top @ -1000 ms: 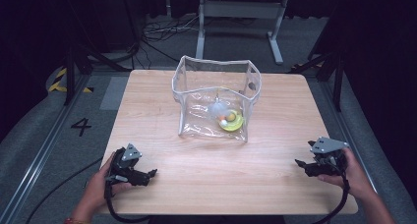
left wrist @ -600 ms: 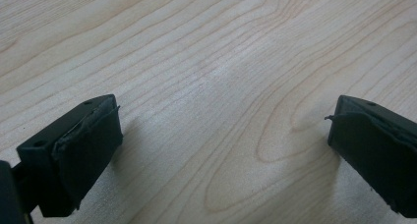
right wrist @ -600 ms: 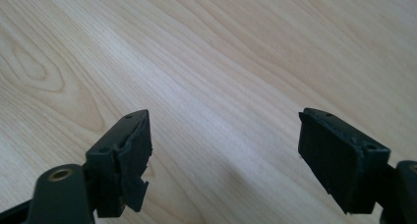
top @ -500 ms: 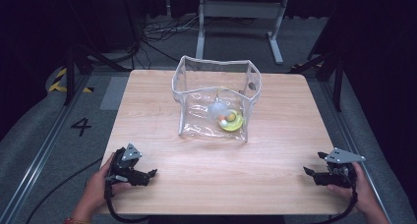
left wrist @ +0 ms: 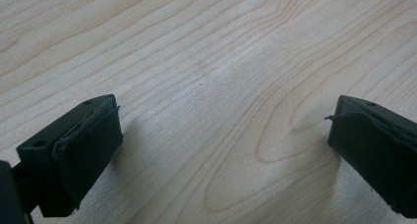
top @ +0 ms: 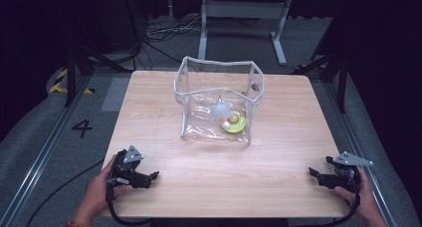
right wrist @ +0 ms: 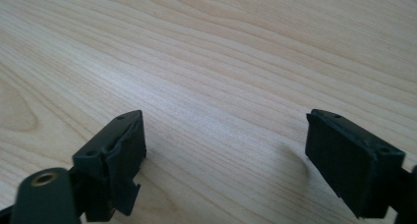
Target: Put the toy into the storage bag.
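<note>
I see the table first; the clear pouch stands upright at its centre-rear, holding a yellow dish w/ small balls. Change vs 1 s ago: right gripper has moved back to the near-right corner, well apart from the pouch; left gripper is unchanged at near-left. Both have jaws spread wide, empty, over bare wood. I judge: arms parked, no pouch contact. Legible writing: floor mark "4", left of the table.

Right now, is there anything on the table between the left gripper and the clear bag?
Nothing visible stands between them. Bare wooden table lies between the left gripper and the clear bag. Its jaws are open over plain wood.
</note>
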Demonstrator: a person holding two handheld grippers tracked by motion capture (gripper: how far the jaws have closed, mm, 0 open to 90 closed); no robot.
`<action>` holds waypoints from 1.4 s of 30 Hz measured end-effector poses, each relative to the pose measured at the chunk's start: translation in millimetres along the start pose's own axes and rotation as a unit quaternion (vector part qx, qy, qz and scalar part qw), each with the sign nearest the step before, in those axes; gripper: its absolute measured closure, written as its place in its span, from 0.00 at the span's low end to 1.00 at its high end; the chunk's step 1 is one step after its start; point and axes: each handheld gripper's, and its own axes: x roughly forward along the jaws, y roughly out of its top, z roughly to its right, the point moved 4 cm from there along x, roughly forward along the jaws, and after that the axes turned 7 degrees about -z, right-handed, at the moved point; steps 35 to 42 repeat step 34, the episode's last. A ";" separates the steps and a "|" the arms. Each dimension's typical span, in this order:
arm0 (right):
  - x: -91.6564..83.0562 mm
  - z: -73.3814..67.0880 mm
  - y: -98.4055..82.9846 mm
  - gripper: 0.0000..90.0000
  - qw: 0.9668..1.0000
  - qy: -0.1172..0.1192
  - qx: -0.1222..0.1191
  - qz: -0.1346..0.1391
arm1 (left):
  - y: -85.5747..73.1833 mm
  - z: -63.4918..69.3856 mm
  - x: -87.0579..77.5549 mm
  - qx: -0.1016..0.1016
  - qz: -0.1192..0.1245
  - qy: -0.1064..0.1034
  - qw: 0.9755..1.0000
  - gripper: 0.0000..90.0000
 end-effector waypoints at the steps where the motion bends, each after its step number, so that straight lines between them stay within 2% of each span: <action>1: 0.7 0.6 0.1 0.17 1.000 0.005 0.010 -0.003 | 0.0 0.1 0.0 -0.001 0.000 0.001 1.000 0.00; 2: 1.5 1.9 -0.2 0.16 1.000 0.011 0.027 -0.009 | -0.1 0.4 0.0 -0.003 0.001 0.001 1.000 0.00; 6: 2.2 1.8 -0.3 0.11 0.999 -0.002 0.041 -0.014 | -0.5 0.9 -0.4 -0.007 0.000 0.004 1.000 0.00; 16: 3.2 2.8 -0.2 0.07 0.999 -0.009 0.047 -0.019 | -0.5 1.1 -0.4 -0.008 0.000 0.004 1.000 0.00; 42: 3.4 2.9 -0.2 0.07 0.999 -0.010 0.049 -0.019 | -0.5 1.2 -0.3 -0.009 0.001 0.006 1.000 0.00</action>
